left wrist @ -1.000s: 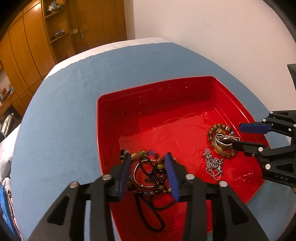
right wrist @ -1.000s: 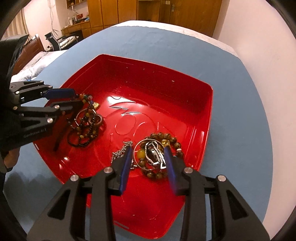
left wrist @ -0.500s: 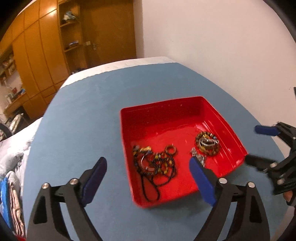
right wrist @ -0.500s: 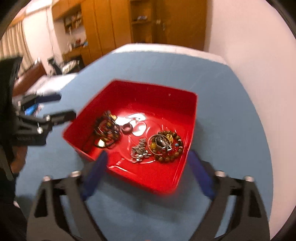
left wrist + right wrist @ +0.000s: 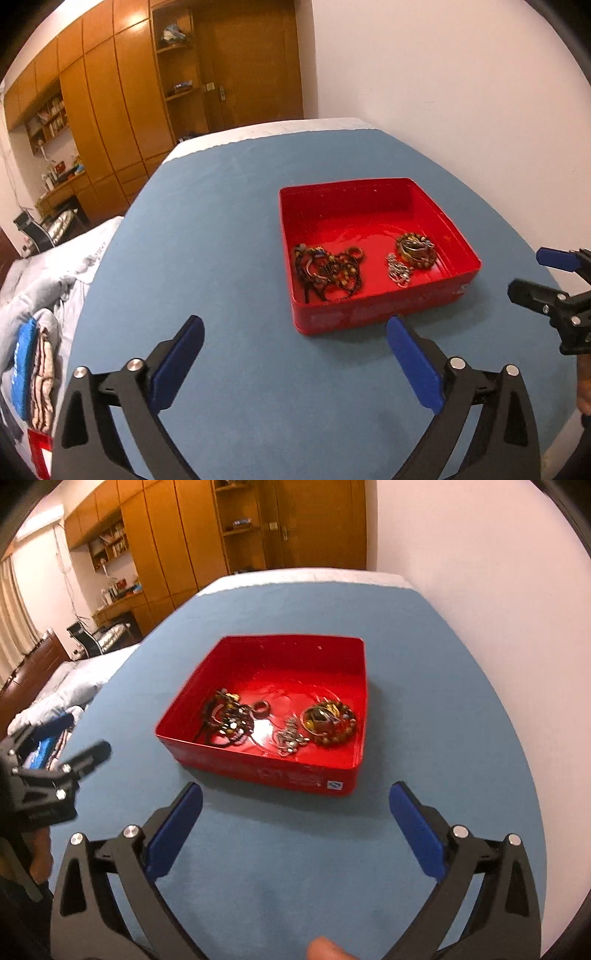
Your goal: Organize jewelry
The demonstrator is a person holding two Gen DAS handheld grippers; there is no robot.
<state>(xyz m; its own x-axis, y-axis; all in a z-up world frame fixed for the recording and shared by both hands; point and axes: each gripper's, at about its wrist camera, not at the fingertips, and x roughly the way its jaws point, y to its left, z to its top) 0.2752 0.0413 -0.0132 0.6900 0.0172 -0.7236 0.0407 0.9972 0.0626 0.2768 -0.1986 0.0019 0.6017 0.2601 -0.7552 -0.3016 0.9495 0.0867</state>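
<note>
A red tray (image 5: 369, 314) (image 5: 258, 771) sits on the blue tabletop. In it lie a tangle of dark bead necklaces (image 5: 327, 271) (image 5: 227, 722), a small ring (image 5: 356, 253) (image 5: 261, 709), a silver chain (image 5: 399, 269) (image 5: 290, 738) and a coil of brown bead bracelets (image 5: 415, 249) (image 5: 328, 722). My left gripper (image 5: 294, 326) (image 5: 81, 734) hangs in front of the tray, its jaws opening, nothing between them. My right gripper (image 5: 295, 788) (image 5: 529, 270) is also short of the tray, jaws opening and bare.
The blue tabletop (image 5: 221, 240) stretches left of and in front of the tray. A white wall (image 5: 461, 92) runs close along the right. A bed with folded clothes (image 5: 33, 358) lies at the left, wooden wardrobes (image 5: 110, 110) behind. A fingertip (image 5: 325, 949) shows at the bottom edge.
Both grippers have pulled back and up out of the tray, and their jaws have spread wide. The necklaces and bracelets they were closed around stay lying in the tray.
</note>
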